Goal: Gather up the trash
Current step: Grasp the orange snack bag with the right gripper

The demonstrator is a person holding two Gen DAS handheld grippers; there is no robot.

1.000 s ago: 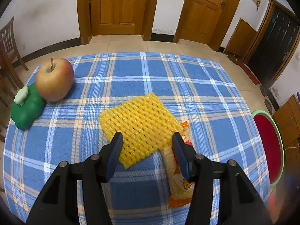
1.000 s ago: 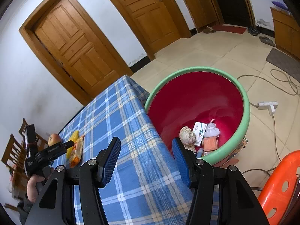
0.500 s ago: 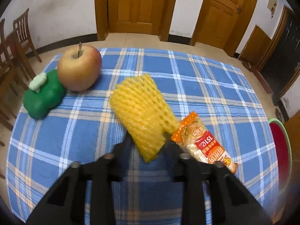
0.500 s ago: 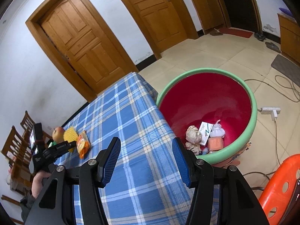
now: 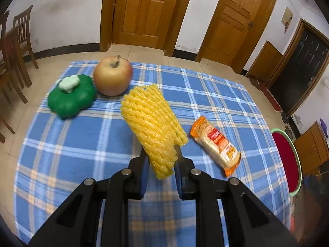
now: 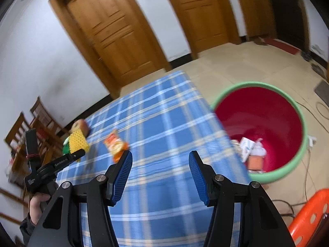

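The left hand-held gripper (image 5: 161, 162), its jaws closing, pinched the yellow foam net (image 5: 153, 123) beside the apple (image 5: 112, 78); the grip should stay firm until it reached the bin (image 6: 265, 123); the right hand-held gripper (image 6: 160, 175) gaped half-wide, empty.

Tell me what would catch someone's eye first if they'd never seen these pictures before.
Probably the yellow foam net, pinched in the left gripper and raised off the blue plaid tablecloth; the jaws are closing on it. Next, the orange snack wrapper lying just right of it. Then the big red tub with a green rim on the floor past the table's edge, trash already inside.
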